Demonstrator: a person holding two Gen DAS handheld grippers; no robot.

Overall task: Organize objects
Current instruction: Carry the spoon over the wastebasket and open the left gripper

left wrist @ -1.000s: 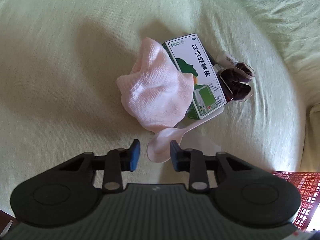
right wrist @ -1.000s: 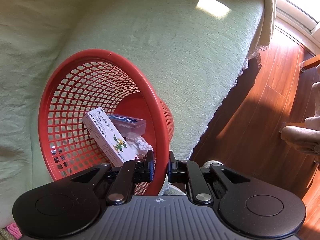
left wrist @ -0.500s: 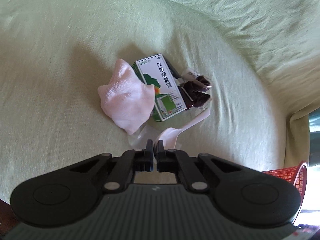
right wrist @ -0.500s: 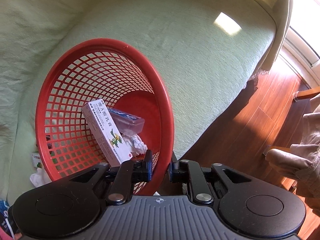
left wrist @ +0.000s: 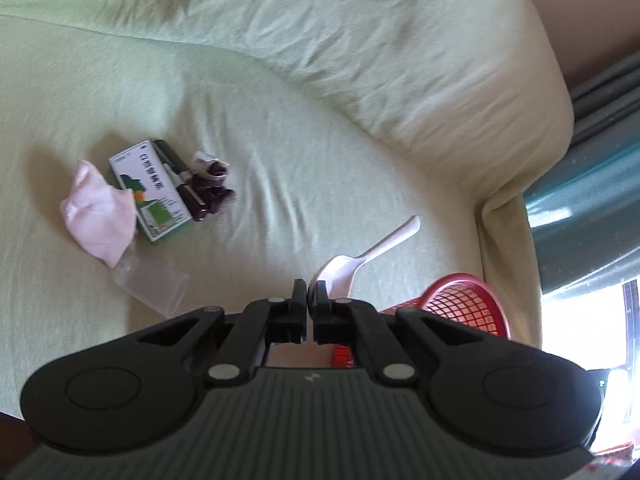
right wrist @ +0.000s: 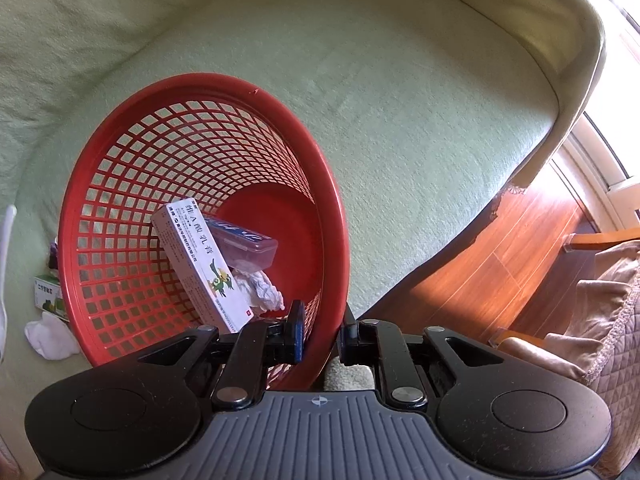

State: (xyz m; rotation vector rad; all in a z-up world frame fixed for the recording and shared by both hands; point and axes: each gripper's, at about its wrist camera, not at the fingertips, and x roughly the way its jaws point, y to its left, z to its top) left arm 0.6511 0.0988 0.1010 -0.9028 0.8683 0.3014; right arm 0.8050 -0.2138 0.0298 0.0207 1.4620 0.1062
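Note:
My left gripper (left wrist: 308, 290) is shut on a white plastic spoon (left wrist: 368, 254) and holds it above the green sofa seat. Left behind on the seat lie a pink cloth (left wrist: 98, 210), a green-and-white box (left wrist: 150, 188), a dark pen (left wrist: 180, 178), dark wrapped pieces (left wrist: 212, 186) and a clear tube (left wrist: 150, 282). My right gripper (right wrist: 320, 334) is shut on the rim of a red mesh basket (right wrist: 160, 128), tilted toward me. The basket holds a white box (right wrist: 204, 264), a clear case (right wrist: 244, 242) and crumpled paper (right wrist: 260, 290). The basket also shows in the left wrist view (left wrist: 464, 304).
The sofa's back cushion (left wrist: 360, 52) and armrest (left wrist: 508, 184) bound the seat. A wooden floor (right wrist: 500, 260) and a padded brown chair (right wrist: 592, 320) lie to the right. A teal curtain (left wrist: 592, 184) hangs behind the sofa arm.
My left gripper closed on the spoon, lifted it and swung right, away from the pile and toward the basket. My right gripper kept its hold on the basket rim and rose slightly.

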